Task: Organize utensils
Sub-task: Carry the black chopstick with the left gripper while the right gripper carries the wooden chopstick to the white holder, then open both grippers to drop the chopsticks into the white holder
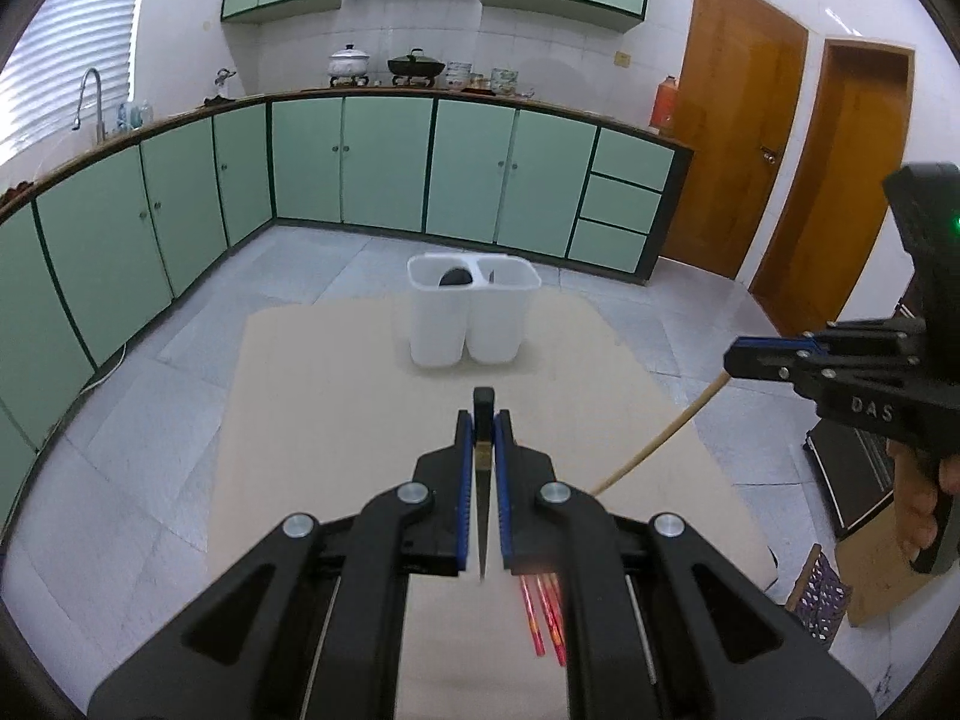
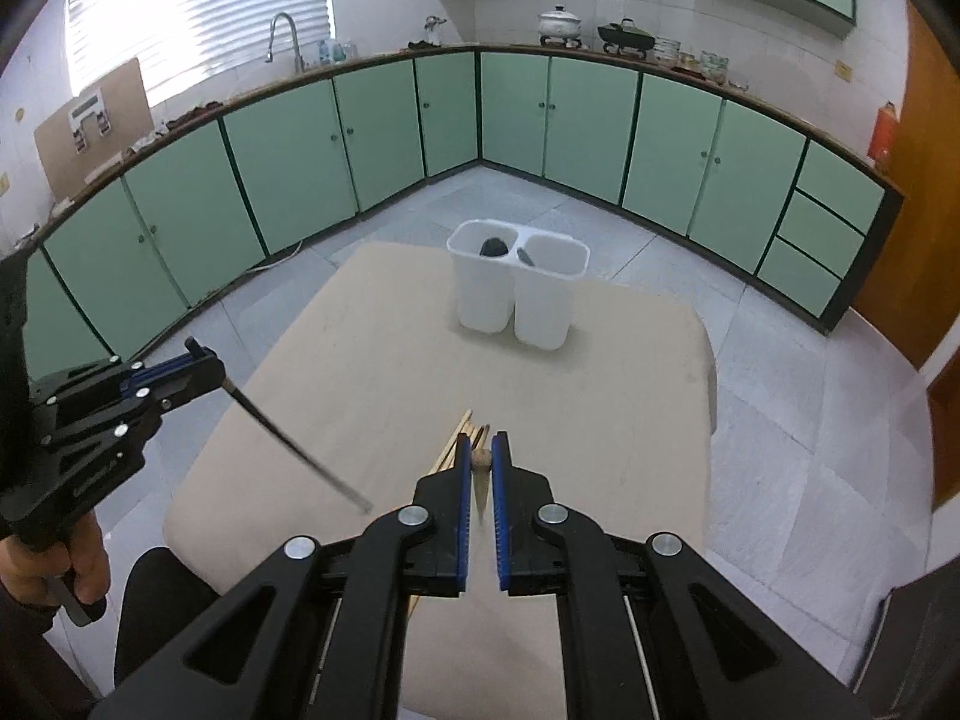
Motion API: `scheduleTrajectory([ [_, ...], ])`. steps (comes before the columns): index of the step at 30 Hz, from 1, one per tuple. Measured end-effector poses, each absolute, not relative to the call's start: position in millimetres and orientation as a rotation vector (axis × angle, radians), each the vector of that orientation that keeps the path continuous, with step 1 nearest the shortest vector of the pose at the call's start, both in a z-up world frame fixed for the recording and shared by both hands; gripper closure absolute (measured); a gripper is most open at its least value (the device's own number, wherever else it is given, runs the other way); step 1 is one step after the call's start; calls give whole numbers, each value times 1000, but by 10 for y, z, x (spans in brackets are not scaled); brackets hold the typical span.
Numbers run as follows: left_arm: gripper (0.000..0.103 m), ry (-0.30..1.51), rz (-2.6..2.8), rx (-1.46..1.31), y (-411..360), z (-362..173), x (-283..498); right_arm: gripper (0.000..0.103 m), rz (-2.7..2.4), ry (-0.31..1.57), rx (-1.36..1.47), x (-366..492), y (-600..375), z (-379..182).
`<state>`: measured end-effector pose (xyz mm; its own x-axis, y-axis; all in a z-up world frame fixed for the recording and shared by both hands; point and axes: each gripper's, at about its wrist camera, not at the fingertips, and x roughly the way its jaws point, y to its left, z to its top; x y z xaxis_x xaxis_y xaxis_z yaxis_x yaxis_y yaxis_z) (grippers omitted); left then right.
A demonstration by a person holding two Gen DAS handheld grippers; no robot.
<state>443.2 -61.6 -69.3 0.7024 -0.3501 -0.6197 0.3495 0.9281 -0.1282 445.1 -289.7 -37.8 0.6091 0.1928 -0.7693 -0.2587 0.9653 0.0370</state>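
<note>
Left wrist view: the left gripper (image 1: 483, 420) is clamped on a dark chopstick (image 1: 482, 516). The white two-compartment utensil holder (image 1: 471, 315) stands at 12 o'clock on the beige table (image 1: 330, 420), with dark utensil ends in both compartments. Red chopsticks (image 1: 543, 618) lie at 5 o'clock under the gripper. The right gripper (image 1: 729, 357), at 3 o'clock, grips a wooden chopstick (image 1: 654, 441).

Right wrist view: the right gripper (image 2: 480, 441) is closed on the wooden chopstick (image 2: 482, 483). Loose wooden chopsticks (image 2: 450, 444) lie at 11 o'clock; the left gripper (image 2: 210, 363) is at 9 o'clock.
</note>
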Motion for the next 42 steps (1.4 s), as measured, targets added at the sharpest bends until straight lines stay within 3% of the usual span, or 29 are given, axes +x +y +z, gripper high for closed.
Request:
scheduleTrajectory([
  [18,97,518,-324,-3,-808,367,5610,96,171,834,-43,5678,-3032,650],
  [25,97,440,-287,-16,-1013,620,6119,97,146,787,-31,6202,-3033,815],
  [30,97,423,-271,-37,-1155,482,6455,97,131,798,-17,6552,-3073,629],
  [42,96,574,-254,-27,-1215,-437,6928,95,157,925,20,6929,-3229,-225],
])
